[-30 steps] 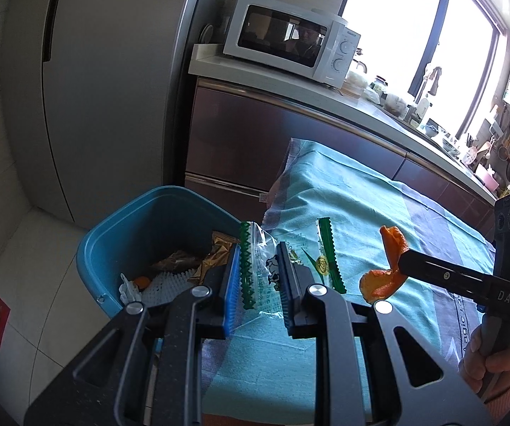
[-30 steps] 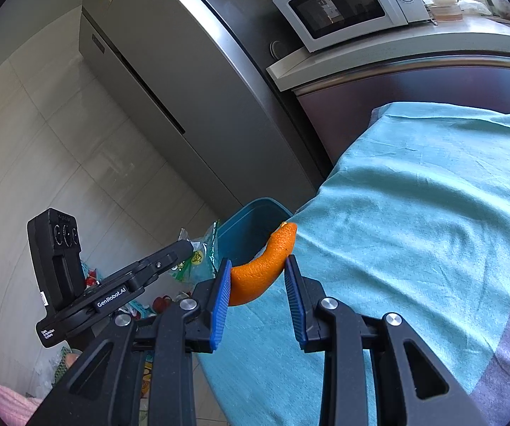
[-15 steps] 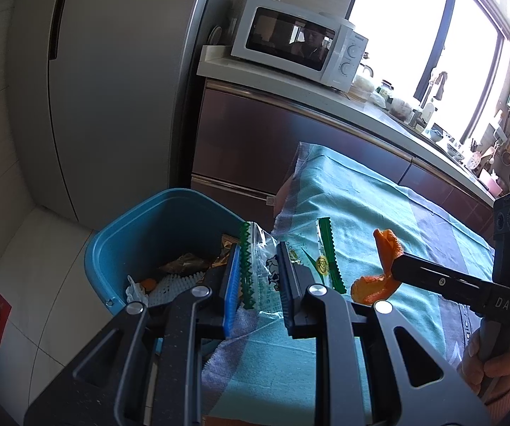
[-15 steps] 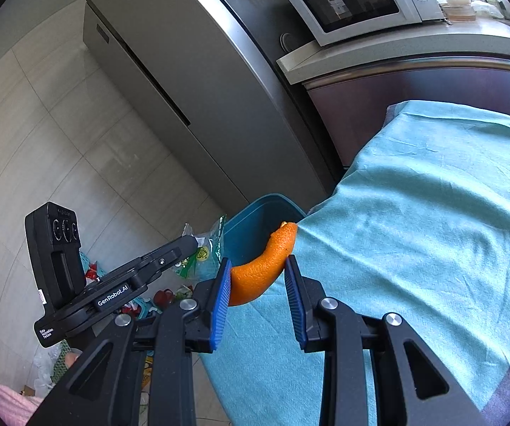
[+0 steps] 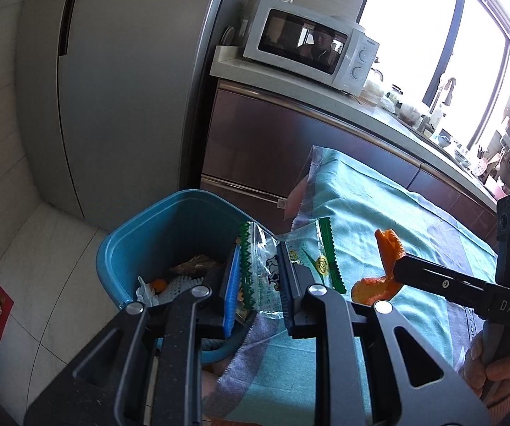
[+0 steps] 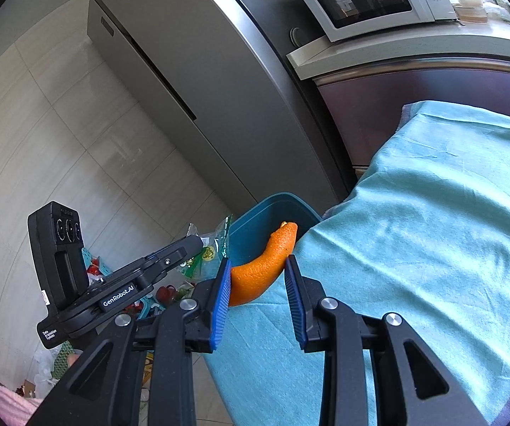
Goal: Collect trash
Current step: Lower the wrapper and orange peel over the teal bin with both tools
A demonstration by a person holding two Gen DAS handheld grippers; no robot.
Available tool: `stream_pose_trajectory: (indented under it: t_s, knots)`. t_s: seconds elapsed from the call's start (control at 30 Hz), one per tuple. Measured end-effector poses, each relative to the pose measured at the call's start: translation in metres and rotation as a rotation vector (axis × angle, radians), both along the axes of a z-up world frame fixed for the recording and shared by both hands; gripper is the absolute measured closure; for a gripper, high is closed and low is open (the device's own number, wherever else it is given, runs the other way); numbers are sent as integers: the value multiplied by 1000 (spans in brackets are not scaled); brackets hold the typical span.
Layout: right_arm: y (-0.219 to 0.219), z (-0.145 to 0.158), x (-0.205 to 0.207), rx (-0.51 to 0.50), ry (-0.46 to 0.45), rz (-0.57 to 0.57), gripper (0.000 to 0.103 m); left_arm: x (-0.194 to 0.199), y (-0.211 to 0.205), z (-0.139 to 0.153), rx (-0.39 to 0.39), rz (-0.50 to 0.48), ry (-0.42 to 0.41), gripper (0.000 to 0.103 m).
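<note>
Left jaws: the left gripper (image 5: 256, 284) pinches a clear plastic wrapper (image 5: 260, 273) with green serrated edges, jaws narrow around it.
Right jaws: the right gripper (image 6: 256, 296) clamps a curled orange peel (image 6: 262, 266), which bridges the gap between the pads.
Position: both loads hang over the table's end edge, wrapper nearest the bin mouth, peel just short of it.
Bin: the blue bin (image 5: 127, 245) stands on the floor against that edge; it already holds paper, wrappers and an orange scrap.
Table: the teal cloth (image 6: 432, 234) shows no other litter in view.
Progress: apparently late; two releases into the bin are left.
</note>
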State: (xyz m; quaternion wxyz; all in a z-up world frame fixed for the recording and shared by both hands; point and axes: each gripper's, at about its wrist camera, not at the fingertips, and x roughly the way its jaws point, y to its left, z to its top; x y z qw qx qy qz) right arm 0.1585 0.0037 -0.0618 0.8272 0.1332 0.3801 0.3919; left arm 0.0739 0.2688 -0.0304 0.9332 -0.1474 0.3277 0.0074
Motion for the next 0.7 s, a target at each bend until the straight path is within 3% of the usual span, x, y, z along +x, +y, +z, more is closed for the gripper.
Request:
stream_pose_trajectory:
  t_s: [0.7]
  knots:
    - [21, 2, 4, -17, -2, 31, 74, 2, 7, -2, -9, 36, 6, 82]
